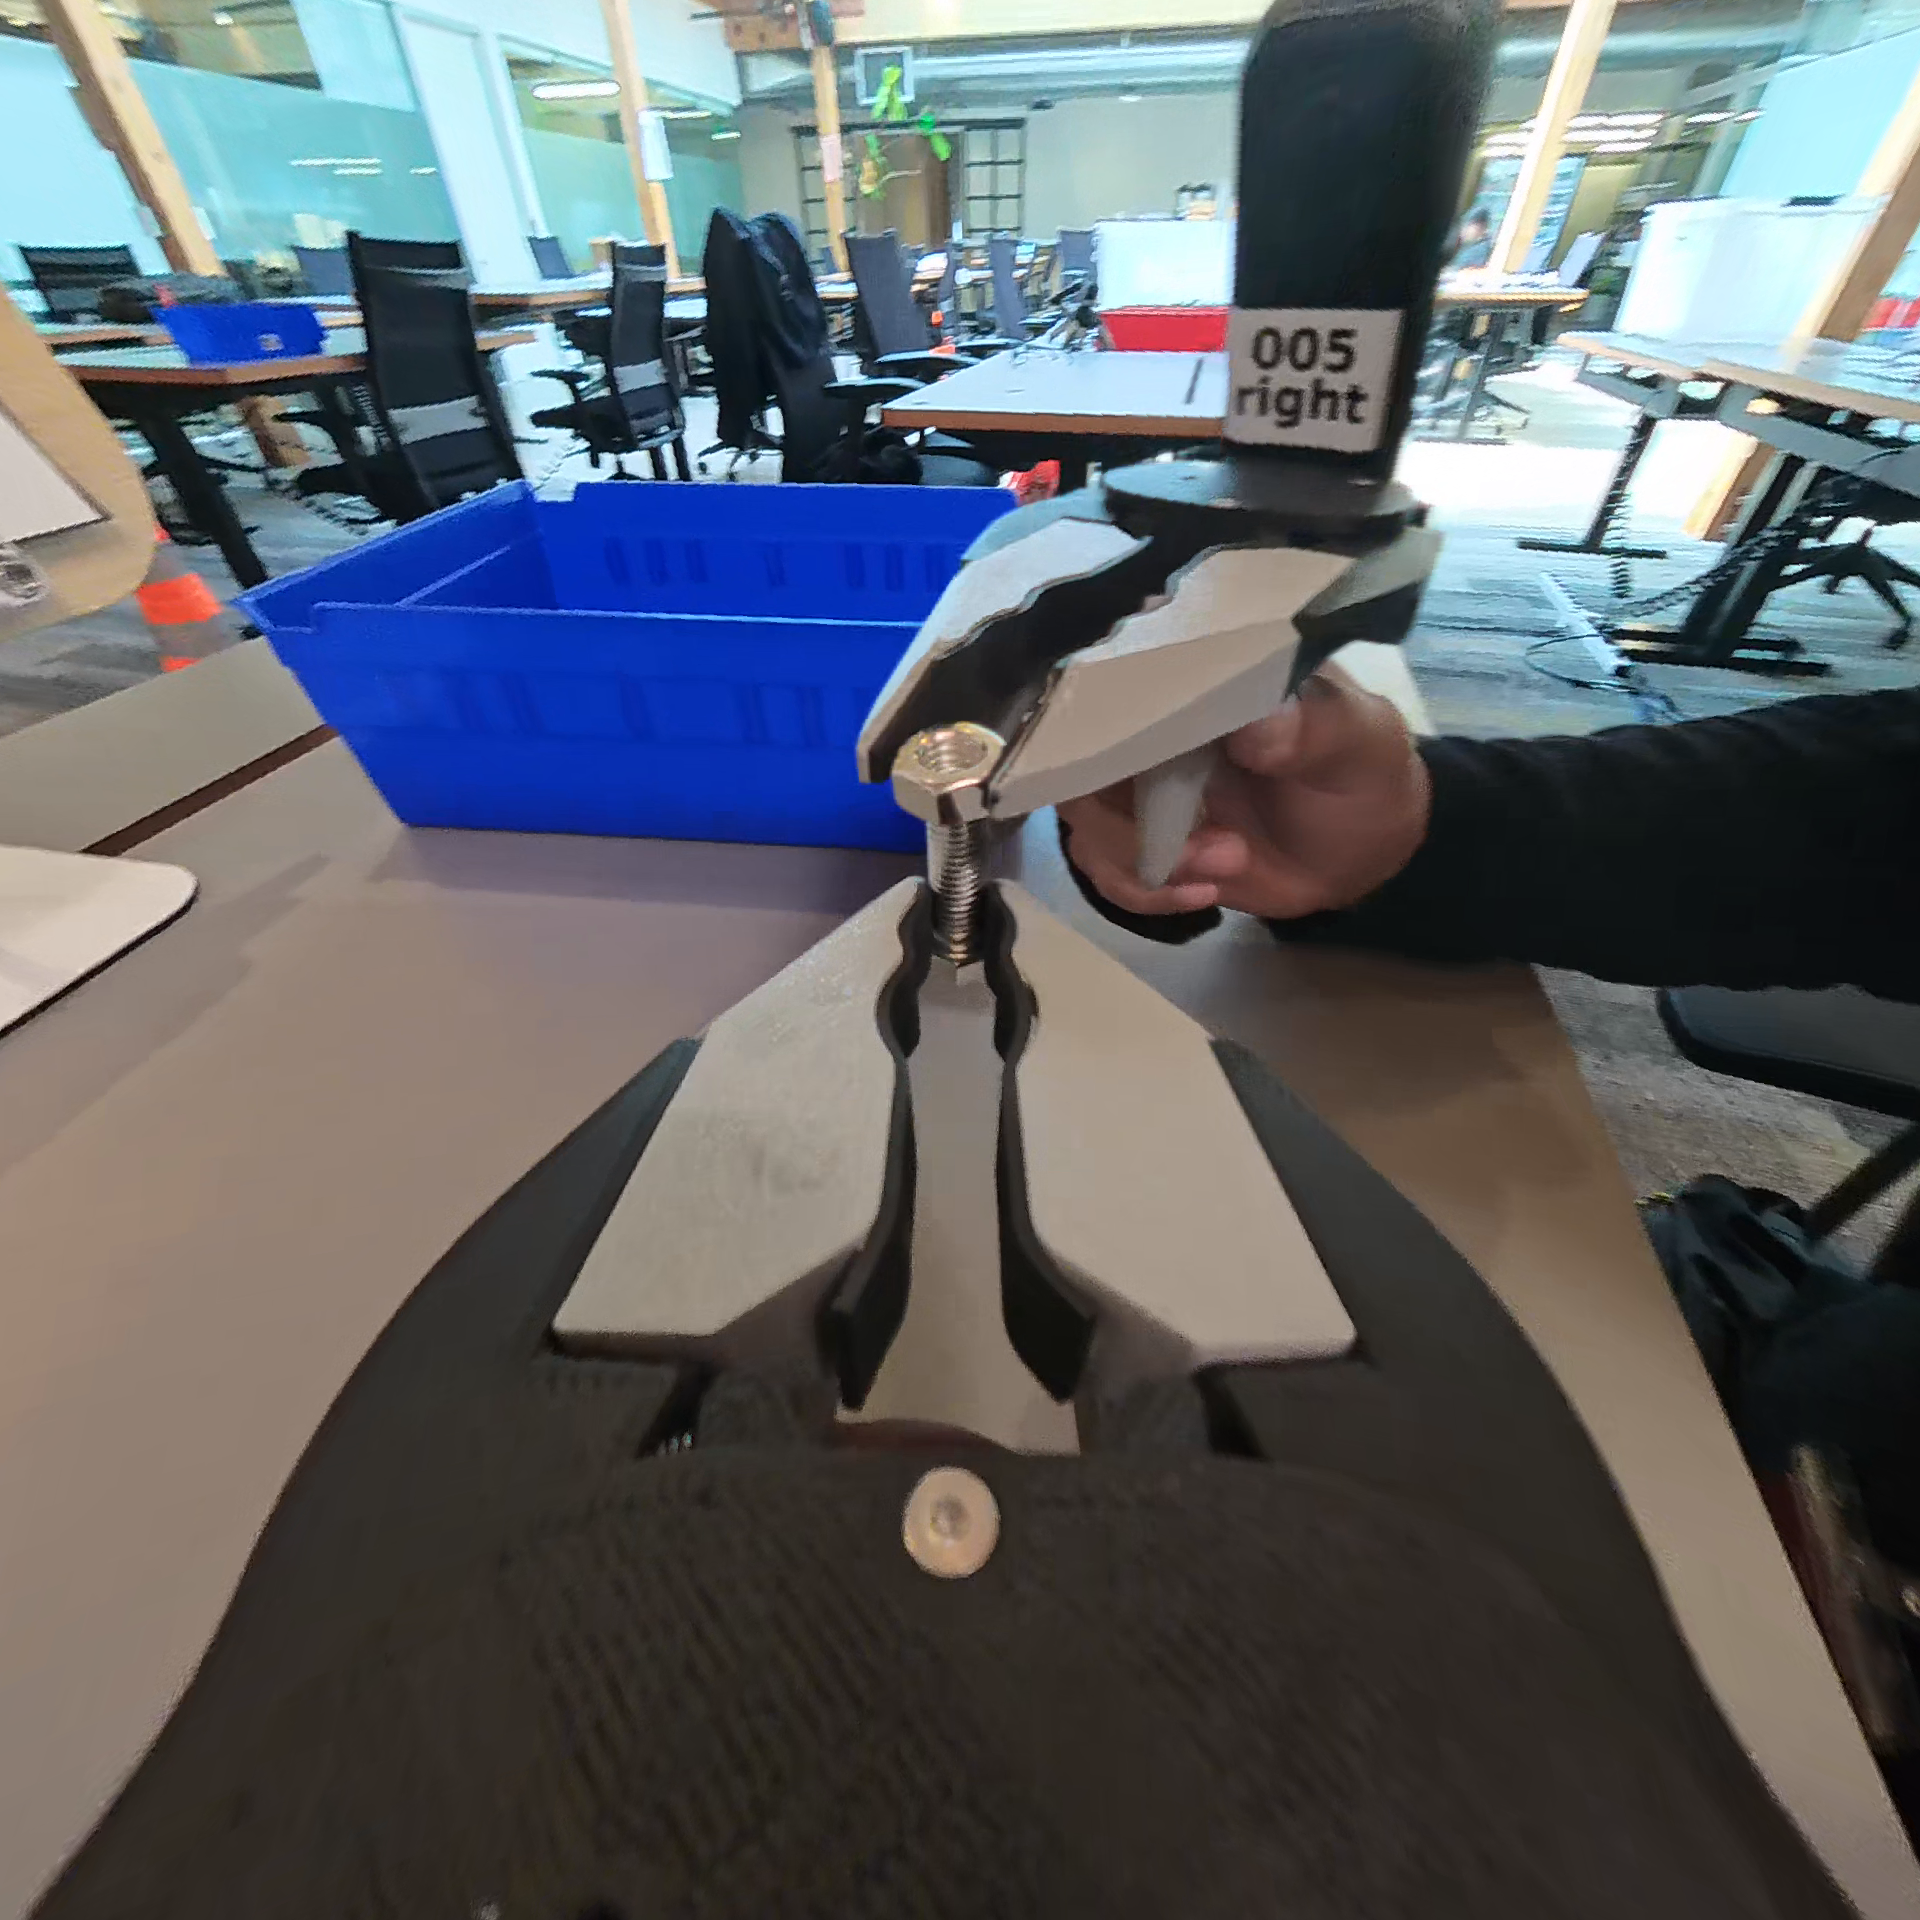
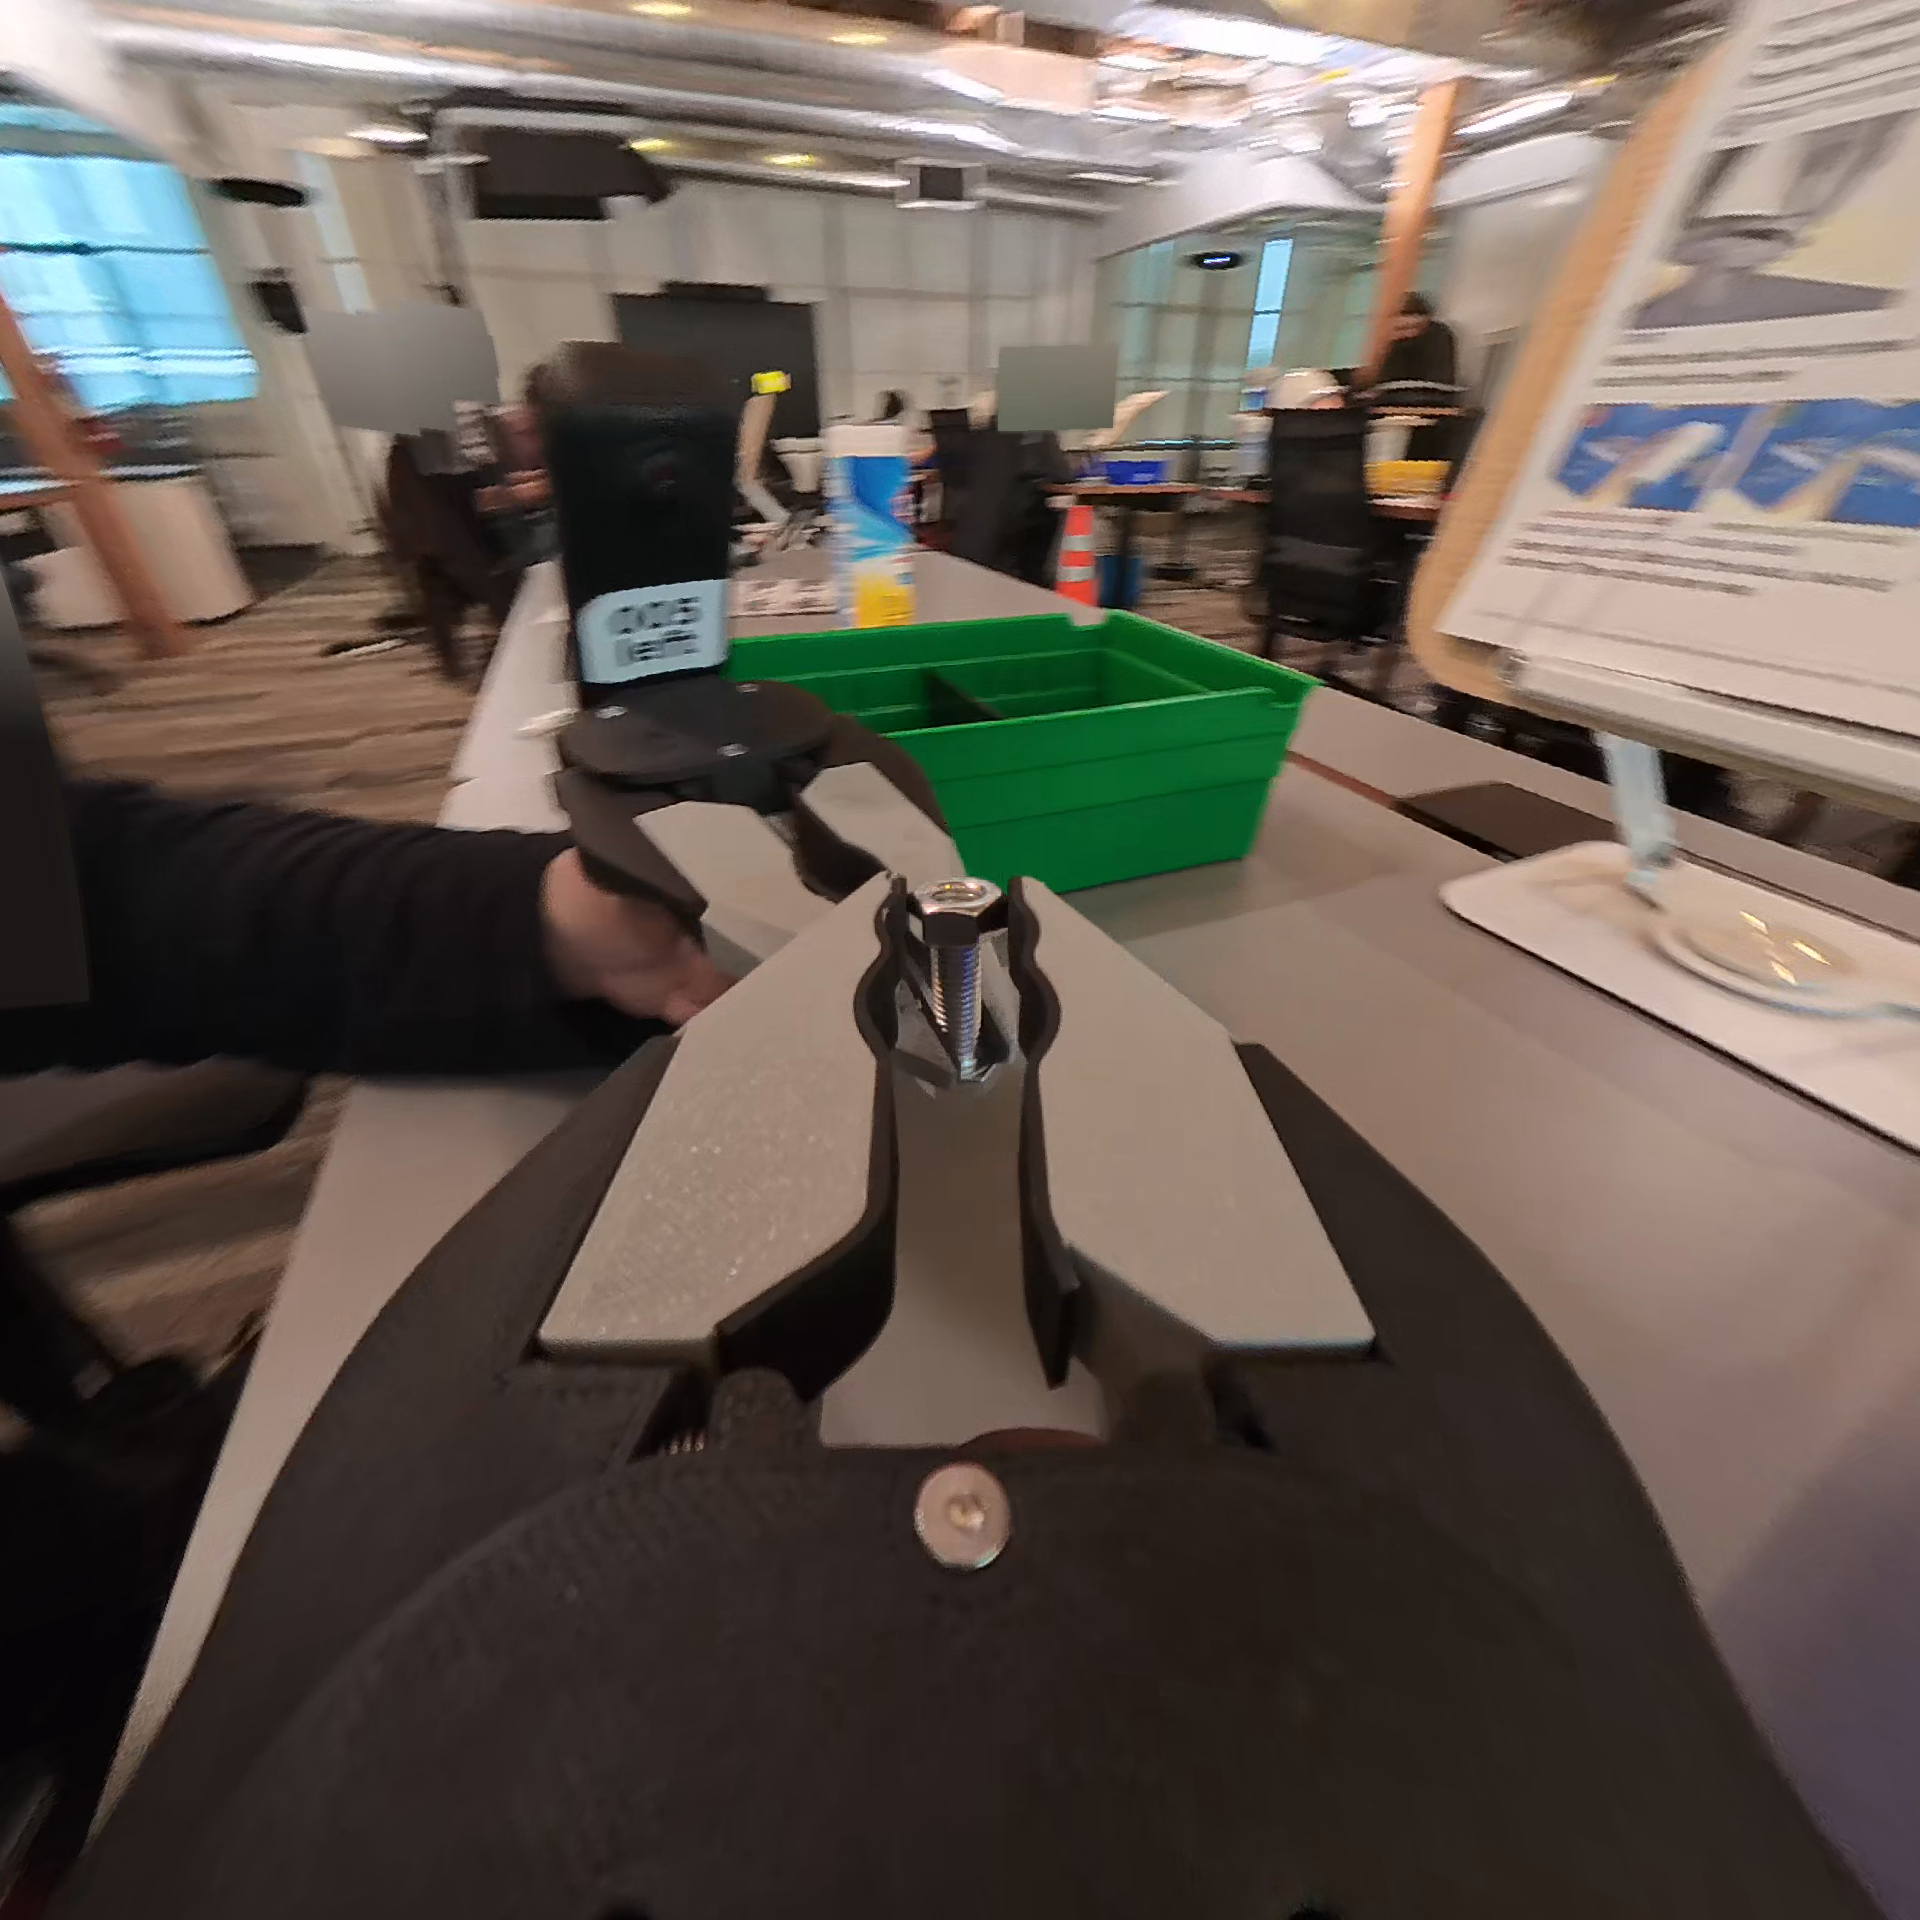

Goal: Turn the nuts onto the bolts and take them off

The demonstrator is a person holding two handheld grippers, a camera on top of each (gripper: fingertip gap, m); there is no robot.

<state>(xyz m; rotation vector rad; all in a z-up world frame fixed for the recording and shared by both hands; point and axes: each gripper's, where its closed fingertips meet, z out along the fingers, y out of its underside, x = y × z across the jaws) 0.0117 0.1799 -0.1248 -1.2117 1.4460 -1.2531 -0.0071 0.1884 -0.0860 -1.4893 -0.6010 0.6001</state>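
Observation:
A silver bolt [image 1: 954, 883] stands upright over the grey table [image 1: 364, 1091]. My left gripper [image 1: 956, 920] is shut on its lower end, near the head. A silver hex nut [image 1: 945, 767] sits on the bolt's top end. My right gripper [image 1: 943, 774] comes in from the upper right and is shut on that nut. In the right wrist view the right gripper [image 2: 956, 906] clamps the nut [image 2: 956, 902], and the threaded bolt [image 2: 961, 992] hangs below it between the fingers. The bolt head is partly hidden there.
A blue bin [image 1: 623, 665] stands behind the bolt in the left wrist view. A green divided bin [image 2: 1049, 769] stands on the table in the right wrist view. A paper board on a white stand [image 2: 1662, 935] is at the right. A hand [image 1: 1299, 800] holds the right gripper. Left and right tips are no more than a few centimetres apart.

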